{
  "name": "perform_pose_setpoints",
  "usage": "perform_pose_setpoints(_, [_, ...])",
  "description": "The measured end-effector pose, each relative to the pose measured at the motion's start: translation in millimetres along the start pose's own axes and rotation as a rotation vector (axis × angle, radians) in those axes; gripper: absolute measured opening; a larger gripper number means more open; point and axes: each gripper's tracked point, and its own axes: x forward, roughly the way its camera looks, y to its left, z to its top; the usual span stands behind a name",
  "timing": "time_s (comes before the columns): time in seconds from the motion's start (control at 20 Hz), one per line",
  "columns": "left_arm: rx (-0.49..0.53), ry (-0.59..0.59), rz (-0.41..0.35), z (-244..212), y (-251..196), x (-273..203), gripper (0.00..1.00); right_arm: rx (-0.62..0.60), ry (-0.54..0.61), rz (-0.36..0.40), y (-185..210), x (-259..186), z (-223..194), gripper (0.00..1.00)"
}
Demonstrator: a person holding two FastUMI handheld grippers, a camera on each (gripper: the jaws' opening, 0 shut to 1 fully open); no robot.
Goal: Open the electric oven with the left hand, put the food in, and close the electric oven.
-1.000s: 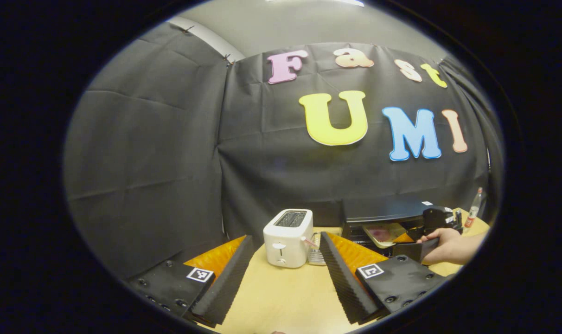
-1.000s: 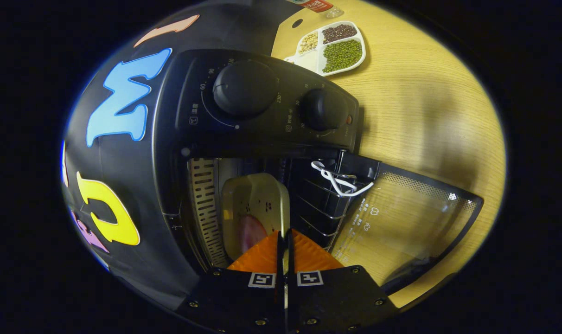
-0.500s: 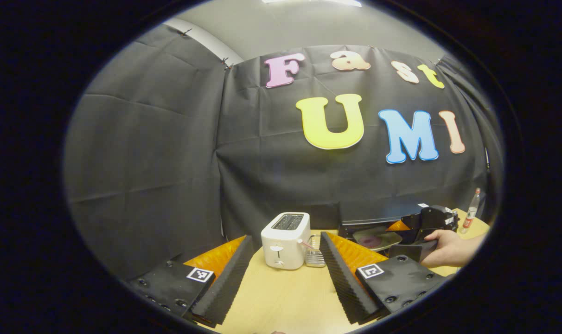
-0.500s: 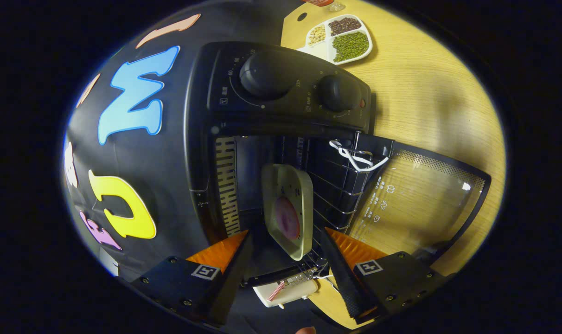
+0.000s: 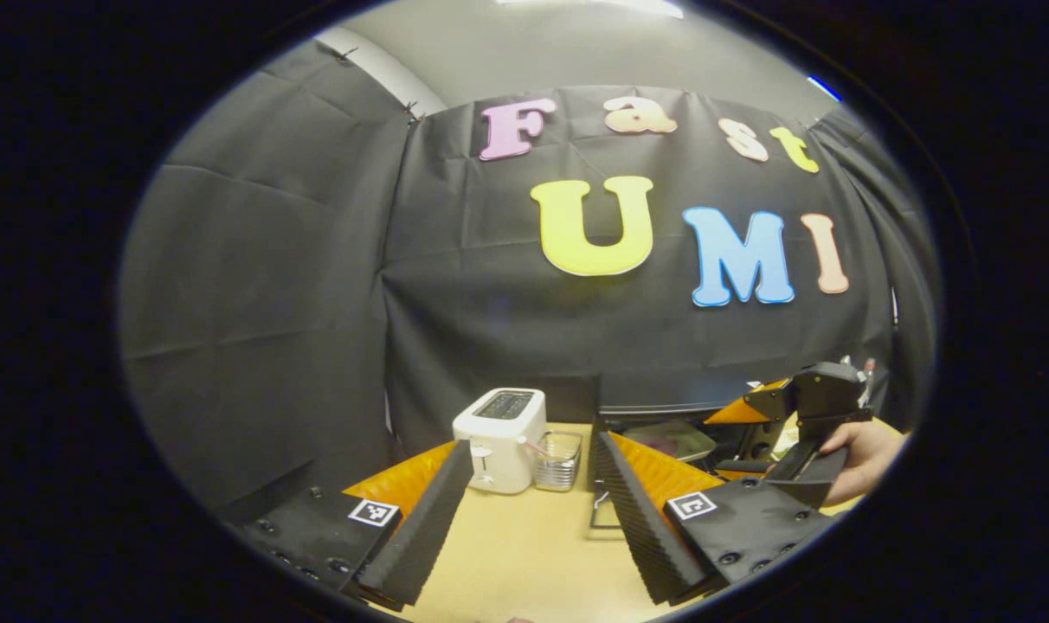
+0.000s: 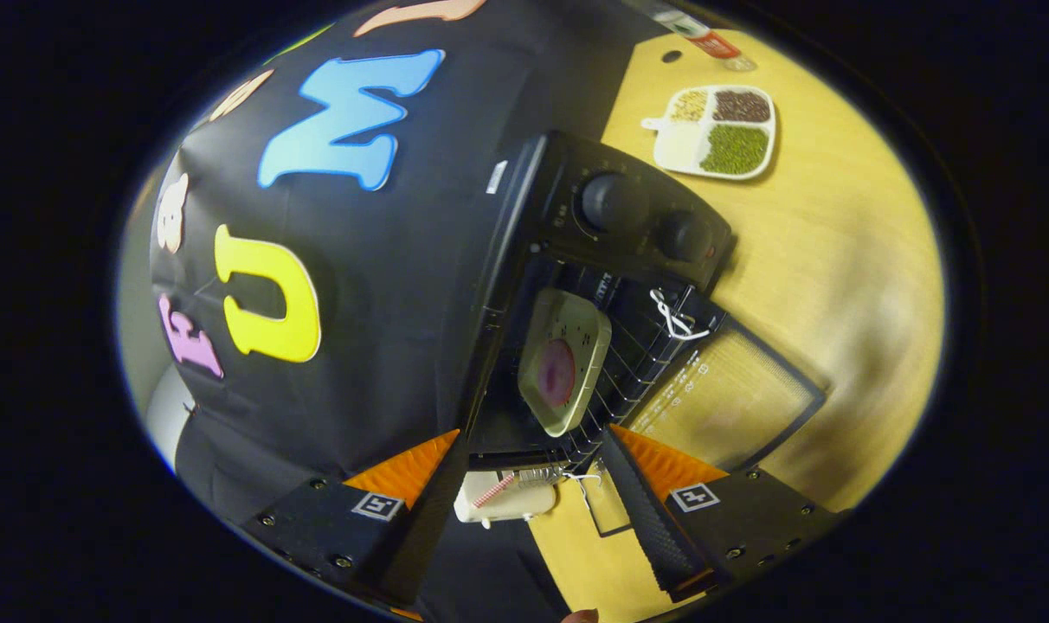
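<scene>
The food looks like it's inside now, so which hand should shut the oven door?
Probably the left gripper: it is open, empty, and faces the lowered oven door. The right gripper is open too, beside the plate.

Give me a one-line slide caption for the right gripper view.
Open right gripper faces the oven, door down, plate of food on the rack inside.

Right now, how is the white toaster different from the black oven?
The white toaster is pale and small; the black electric oven is dark and much bigger. The toaster's slots open on top, while the oven opens at the front, where its glass door hangs fully down. The oven holds a cream plate with pinkish food on its wire rack; whether the toaster's slots hold anything cannot be told. Both stand on the wooden table, by the black cloth wall.
</scene>
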Motion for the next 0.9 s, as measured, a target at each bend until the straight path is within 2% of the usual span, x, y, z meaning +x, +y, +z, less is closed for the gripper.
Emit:
perform_pose_setpoints(0.15, [-0.026, 0.030, -0.050, -15.4, -21.7, 0.3, 0.97, -0.152, 0.012, 0.016, -2.2, -35.3, 5.8, 0.96])
perform_pose_setpoints(0.45, [-0.073, 0.101, -0.151, -51.8, -70.1, 5.3, 1.00, -0.452, -0.039, 0.024, -9.2, -99.5, 26.9, 0.96])
perform_pose_setpoints(0.7, [-0.056, 0.173, -0.219, -83.3, -103.7, 9.2, 0.98, -0.621, -0.105, 0.016, -13.7, -139.9, 42.4, 0.96])
perform_pose_setpoints(0.85, [-0.071, 0.244, -0.259, -107.8, -123.1, 11.0, 1.00, -0.719, -0.163, 0.011, -14.1, -156.7, 56.2, 0.96])
perform_pose_setpoints(0.9, [-0.075, 0.261, -0.267, -113.5, -127.2, 12.0, 0.97, -0.762, -0.182, -0.002, -15.8, -160.5, 61.3, 0.96])
